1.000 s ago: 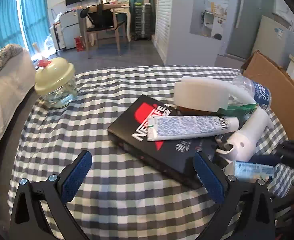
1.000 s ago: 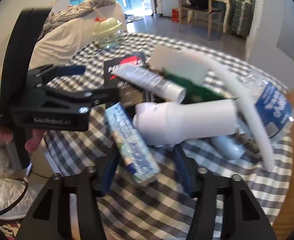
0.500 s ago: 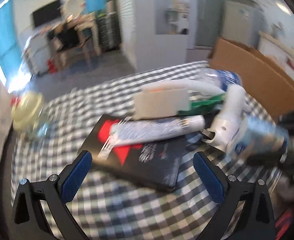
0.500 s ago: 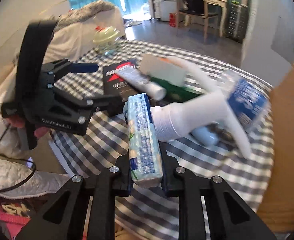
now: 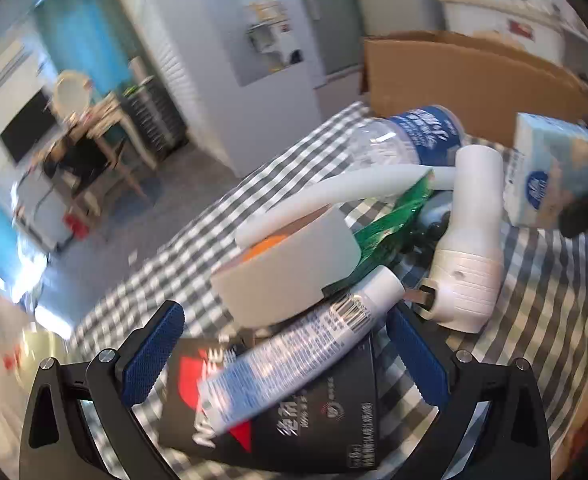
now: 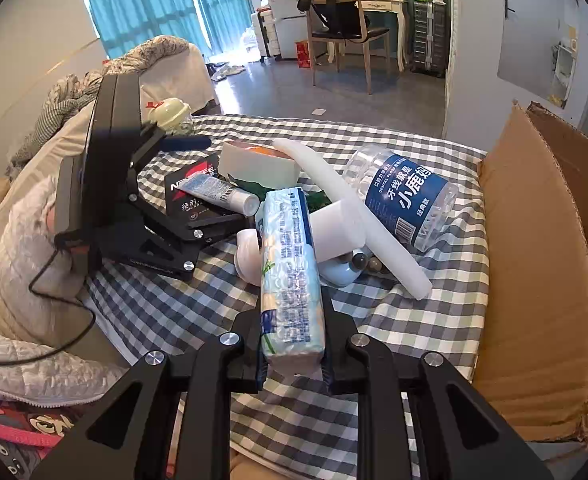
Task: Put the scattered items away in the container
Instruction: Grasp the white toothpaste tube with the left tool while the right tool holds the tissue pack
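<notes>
The right gripper (image 6: 293, 354) had its jaws clamped on the tissue pack (image 6: 290, 264), lifted clear of the pile, with the cardboard box (image 6: 534, 280) off to its right. The pack was soft and stuck far forward, so it could've sagged and clipped the box's flap. The left gripper (image 5: 284, 356) sat wide open over the tube (image 5: 294, 356).

A grey-and-white checked tablecloth (image 6: 414, 320), a black box (image 5: 318, 412), a blue-labelled clear bottle (image 6: 406, 196), brown cardboard (image 6: 534, 280).

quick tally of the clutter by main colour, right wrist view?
White: 4 - foam strip, foam block, hair dryer, tube
Blue: 2 - tissue pack, floss jar
Black: 1 - box
Green: 1 - packet
Total: 8
</notes>
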